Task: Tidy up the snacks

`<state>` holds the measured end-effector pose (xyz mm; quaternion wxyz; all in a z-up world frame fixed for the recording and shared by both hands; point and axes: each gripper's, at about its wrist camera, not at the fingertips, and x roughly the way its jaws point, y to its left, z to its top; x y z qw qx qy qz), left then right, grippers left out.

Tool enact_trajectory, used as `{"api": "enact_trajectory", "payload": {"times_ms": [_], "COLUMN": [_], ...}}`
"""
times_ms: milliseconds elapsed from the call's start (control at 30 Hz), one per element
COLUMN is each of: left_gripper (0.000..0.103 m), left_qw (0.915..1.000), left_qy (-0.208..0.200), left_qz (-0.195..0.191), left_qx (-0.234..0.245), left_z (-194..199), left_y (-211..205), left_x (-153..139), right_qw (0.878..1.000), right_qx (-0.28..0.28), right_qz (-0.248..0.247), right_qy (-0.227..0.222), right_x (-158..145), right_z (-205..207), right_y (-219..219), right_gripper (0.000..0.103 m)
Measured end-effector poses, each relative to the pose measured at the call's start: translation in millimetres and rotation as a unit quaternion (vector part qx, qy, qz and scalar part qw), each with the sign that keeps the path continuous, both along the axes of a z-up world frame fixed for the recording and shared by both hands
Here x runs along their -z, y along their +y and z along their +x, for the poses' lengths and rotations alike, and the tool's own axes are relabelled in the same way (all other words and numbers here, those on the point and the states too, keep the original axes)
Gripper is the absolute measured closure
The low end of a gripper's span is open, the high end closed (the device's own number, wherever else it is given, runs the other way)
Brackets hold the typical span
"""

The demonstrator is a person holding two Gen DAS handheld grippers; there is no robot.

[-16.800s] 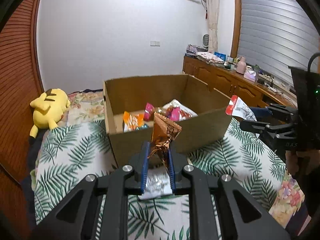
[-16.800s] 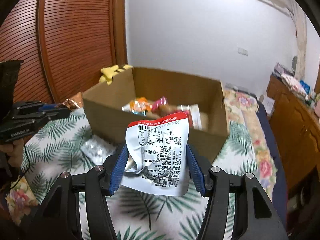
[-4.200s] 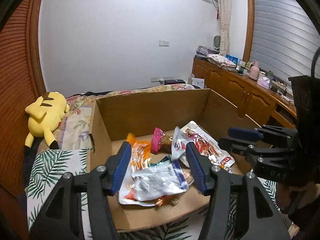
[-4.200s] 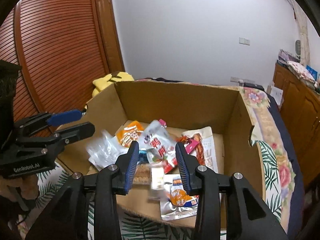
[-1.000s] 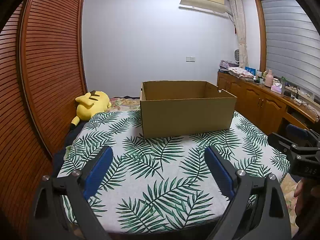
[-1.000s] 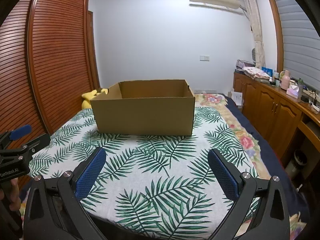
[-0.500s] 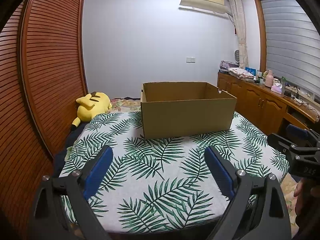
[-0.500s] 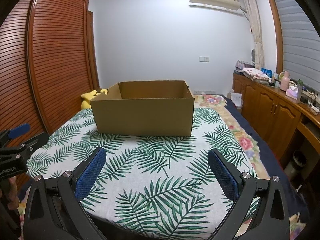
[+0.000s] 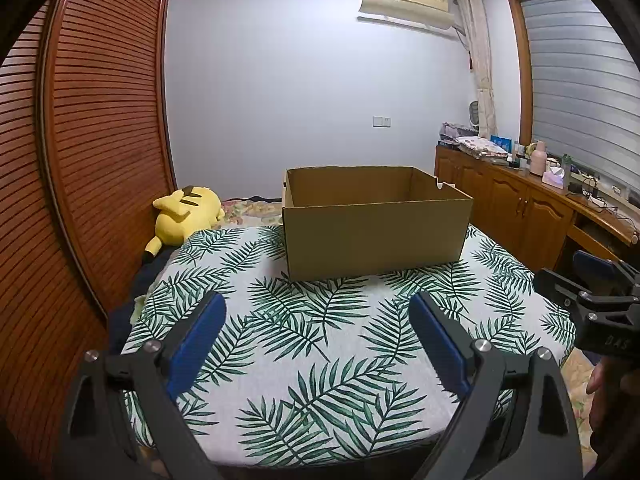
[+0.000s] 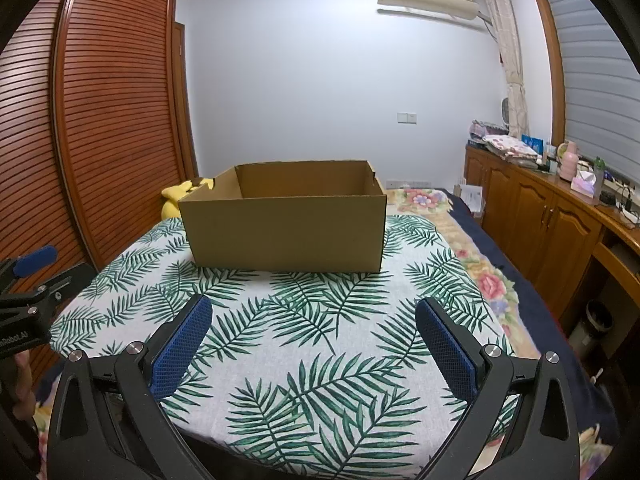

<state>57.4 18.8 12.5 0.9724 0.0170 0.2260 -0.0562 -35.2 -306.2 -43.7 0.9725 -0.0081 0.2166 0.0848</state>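
A big bed [image 9: 320, 360] fills the room, with a white cover that has green leaves on it. The wooden wardrobe [image 9: 92, 160] with slats stands on the left of the box, along the bed's side. Low wooden cupboards [image 10: 552, 220] run along the wall on the right of the box.

The brown cardboard box [image 9: 376, 232] sits on the bed, toward its far end. Its top is open. From here you can only see its bare inside walls, so the snacks cannot be seen.

The left gripper [image 9: 318, 344] hangs over the near end of the bed, in front of the box and well apart from it. Its two blue fingers are spread wide and hold nothing. The right gripper [image 10: 316, 344] is also in front of the box, well apart from it, spread wide and holding nothing.

A yellow soft toy [image 9: 184, 216] lies on the bed just left of the box, near the back corner. A pink bottle [image 10: 568, 166] stands on the cupboards, far right of the box.
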Motion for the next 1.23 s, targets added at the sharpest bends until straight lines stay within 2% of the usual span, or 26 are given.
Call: {"api": "enact_trajectory", "payload": {"times_ms": [1233], "left_gripper": [0.009], "left_qw": [1.0000], "left_qy": [-0.005], "left_qz": [0.001], "left_qx": [0.001], "left_z": [-3.3], "left_y": [-1.9], "left_x": [-2.3], "right_qw": [1.000], "right_qx": [0.002], "right_qz": [0.001], "right_qy": [0.000], "right_x": [1.4], "right_z": [-0.2], "right_y": [-1.0], "right_gripper": [0.000]}}
